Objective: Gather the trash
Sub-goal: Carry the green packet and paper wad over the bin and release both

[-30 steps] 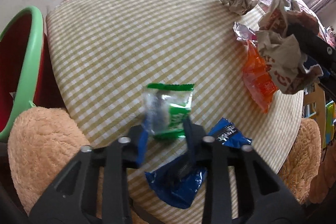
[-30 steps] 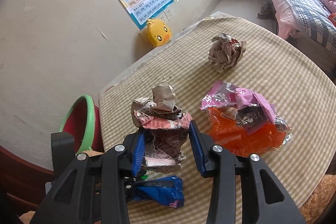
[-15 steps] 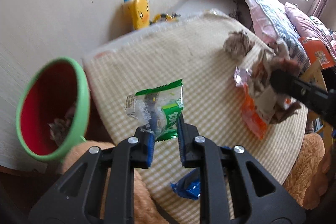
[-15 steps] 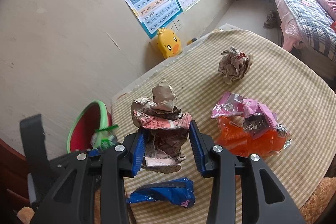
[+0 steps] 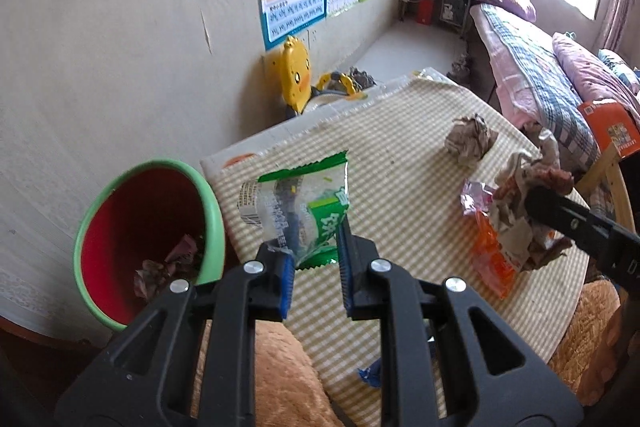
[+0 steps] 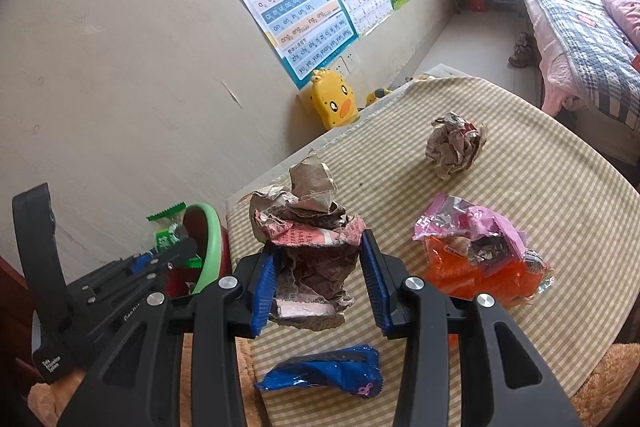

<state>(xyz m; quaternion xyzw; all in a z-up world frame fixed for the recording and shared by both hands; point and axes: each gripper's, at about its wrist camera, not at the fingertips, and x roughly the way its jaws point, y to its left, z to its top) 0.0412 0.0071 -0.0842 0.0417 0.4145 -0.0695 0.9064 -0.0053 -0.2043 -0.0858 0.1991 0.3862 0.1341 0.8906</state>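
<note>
- Green-and-clear plastic, a snack wrapper point(image 5: 298, 211), is pinched by its lower edge in the left tool point(image 5: 316, 269); the jaws are drawn in as far as the thin film allows, and the wrapper is held in the air above the table's point(image 5: 400, 155) near edge, just beside the green-rimmed red bin point(image 5: 148, 239).
- Crumpled paper is seen lying in the bottom of the bin.
- A wad of crumpled printed paper point(image 6: 308, 247) is clamped between the blue pads of the right tool point(image 6: 318, 289); the jaws are held partly apart by the wad, which is lifted clear of the checked tablecloth.
- A blue wrapper point(image 6: 328, 373), an orange and pink wrapper pile point(image 6: 480, 259) and another paper ball point(image 6: 454, 145) are left lying on the table.
</note>
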